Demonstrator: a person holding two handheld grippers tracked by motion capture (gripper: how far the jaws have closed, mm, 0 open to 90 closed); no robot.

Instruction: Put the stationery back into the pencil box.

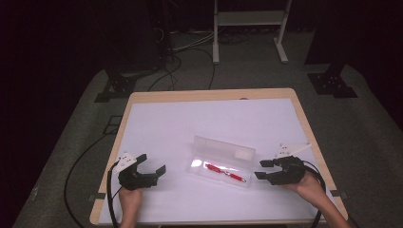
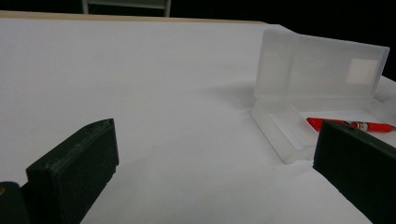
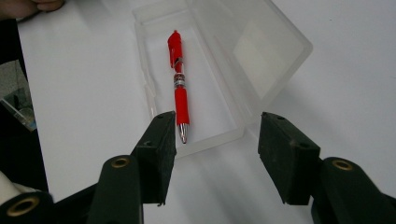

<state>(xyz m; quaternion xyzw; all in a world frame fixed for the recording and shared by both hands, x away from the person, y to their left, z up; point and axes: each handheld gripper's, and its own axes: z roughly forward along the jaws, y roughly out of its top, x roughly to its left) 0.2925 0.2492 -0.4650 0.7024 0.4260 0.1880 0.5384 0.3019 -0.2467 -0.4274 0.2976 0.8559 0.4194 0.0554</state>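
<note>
A clear plastic pencil case (image 1: 221,161) lies open on the white table top, its lid tilted back. A red pen (image 1: 225,172) lies inside its tray. My left gripper (image 1: 154,166) rests on the table left of the case, open, with nothing between its jaws. My right gripper (image 1: 263,169) sits just right of the case, open and pointing at its near end. In the right gripper view the red pen (image 3: 179,88) lies lengthwise in the case (image 3: 217,65), tip toward my empty right gripper (image 3: 217,135). In the left gripper view the case (image 2: 322,93) and pen (image 2: 348,124) are at the right.
The white sheet (image 1: 190,123) covers a wooden table (image 1: 209,95). Cables trail from both grippers off the near edge. Beyond the table are a white rack's legs (image 1: 247,28) and black stands on the grey floor.
</note>
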